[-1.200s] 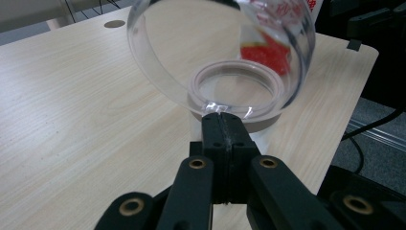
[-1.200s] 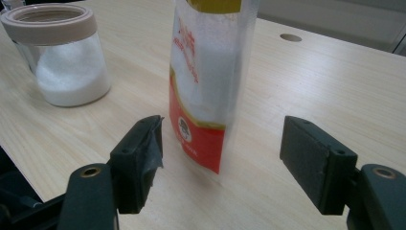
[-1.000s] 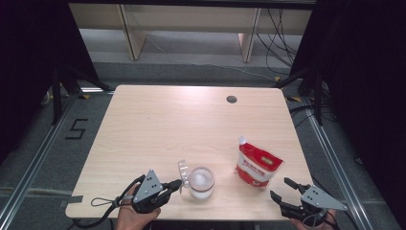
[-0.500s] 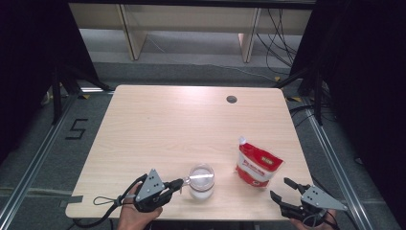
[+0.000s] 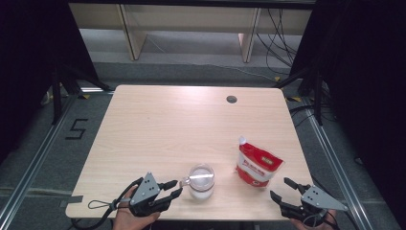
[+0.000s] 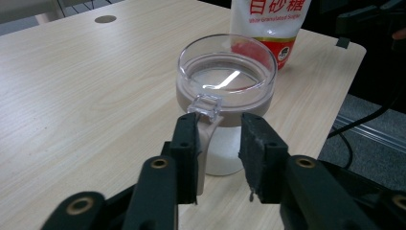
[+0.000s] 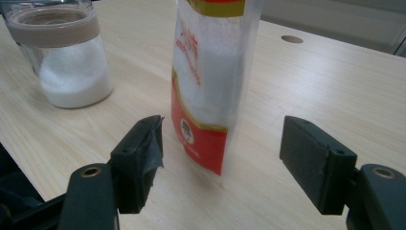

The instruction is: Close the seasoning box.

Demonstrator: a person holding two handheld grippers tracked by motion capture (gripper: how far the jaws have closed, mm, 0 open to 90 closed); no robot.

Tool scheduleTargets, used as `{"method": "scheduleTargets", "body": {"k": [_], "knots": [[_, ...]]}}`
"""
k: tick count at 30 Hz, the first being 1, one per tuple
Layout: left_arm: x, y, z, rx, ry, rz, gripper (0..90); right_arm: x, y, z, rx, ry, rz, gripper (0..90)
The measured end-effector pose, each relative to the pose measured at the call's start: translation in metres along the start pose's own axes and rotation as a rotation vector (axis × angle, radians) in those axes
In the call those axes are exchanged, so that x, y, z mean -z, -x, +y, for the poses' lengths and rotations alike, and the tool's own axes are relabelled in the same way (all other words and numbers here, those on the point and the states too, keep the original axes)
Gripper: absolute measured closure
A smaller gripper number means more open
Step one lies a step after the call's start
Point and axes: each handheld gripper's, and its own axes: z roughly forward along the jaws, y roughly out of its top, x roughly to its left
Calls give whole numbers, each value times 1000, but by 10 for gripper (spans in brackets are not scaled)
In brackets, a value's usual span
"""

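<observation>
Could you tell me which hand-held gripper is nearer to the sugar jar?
Left. The left hand-held gripper sits right beside the sugar jar, its just-opened jaws around the lid tab. The right hand-held gripper waits farther off, beyond the sugar bag.

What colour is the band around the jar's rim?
Beige-brown band on the clear jar; right gripper view shows it best.

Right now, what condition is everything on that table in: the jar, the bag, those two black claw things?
Jar: upright, lid down, white powder in its lower part.
Lid tab: between the left jaws, which have just been opening.
Left gripper: open, level, pointed at the jar.
Sugar bag: standing, spout capped, partly full.
Right gripper: open wide, bag ahead of it, not touching.
Table: bare pale wood, cable hole near the far edge.
</observation>
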Motion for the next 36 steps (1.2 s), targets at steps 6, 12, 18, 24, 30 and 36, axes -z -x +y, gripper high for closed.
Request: {"method": "scheduleTargets", "body": {"k": [6,12,18,24,30,36], "knots": [[5,-4,-3,24,-15,9,560,0,0,0,-2,1,2,321],[10,-8,-5,38,-19,21,496,-1,1,0,16,12,1,319],[13,-10,-6,22,-27,20,448,0,-1,0,-3,2,8,318],[12,-7,-12,43,-60,22,404,-1,0,-1,11,2,2,286],[12,-10,-18,73,-58,26,359,-2,1,-2,19,1,0,264],[18,-12,-20,82,-48,35,340,-1,0,-2,-5,3,-4,260]]}}
